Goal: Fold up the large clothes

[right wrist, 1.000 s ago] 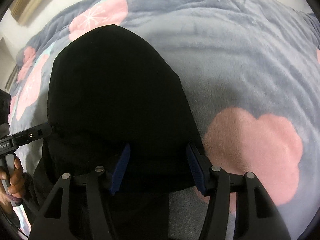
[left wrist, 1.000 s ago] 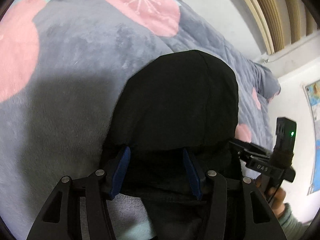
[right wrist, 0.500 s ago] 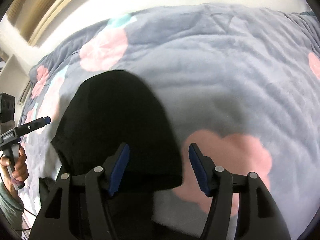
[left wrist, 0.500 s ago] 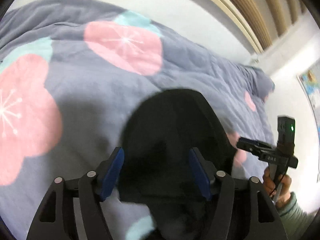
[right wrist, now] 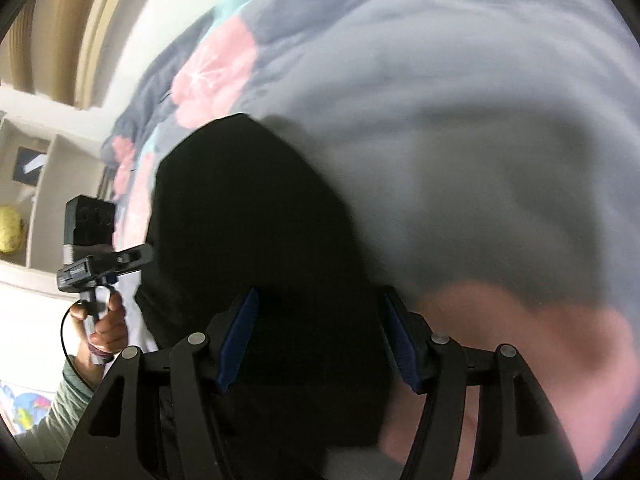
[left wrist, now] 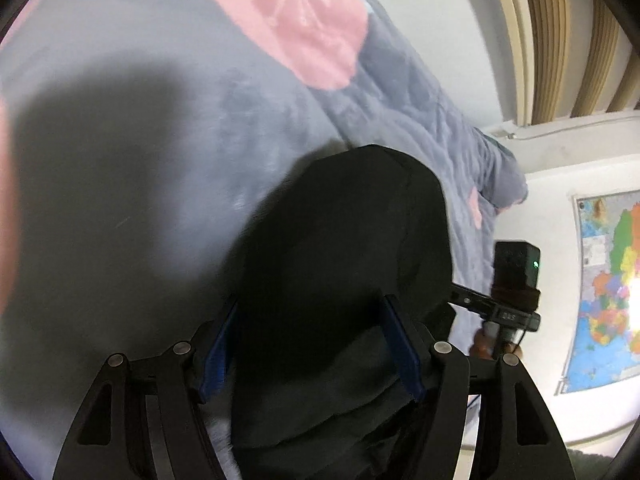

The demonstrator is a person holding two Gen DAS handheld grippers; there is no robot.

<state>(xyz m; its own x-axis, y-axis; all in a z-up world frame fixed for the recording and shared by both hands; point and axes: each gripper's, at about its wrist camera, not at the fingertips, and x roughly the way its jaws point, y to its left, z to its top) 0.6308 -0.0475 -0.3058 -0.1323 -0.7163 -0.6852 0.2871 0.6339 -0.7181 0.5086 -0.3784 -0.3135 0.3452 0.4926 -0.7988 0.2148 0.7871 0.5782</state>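
the black garment (left wrist: 340, 264) lies on the bed's grey flowered blanket (left wrist: 168, 152), bunched between and ahead of both tools. the left tool (left wrist: 308, 350) is open; the right tool (right wrist: 316, 340) is opening, its pads not pressing the cloth between them.

A bed covered by a grey-blue plush blanket (left wrist: 168, 128) printed with large pink blossoms and small teal patches carries everything. A black garment (right wrist: 256, 216) lies directly on the blanket, its rounded end resting flat on the fabric, near a pink blossom (right wrist: 532, 344).
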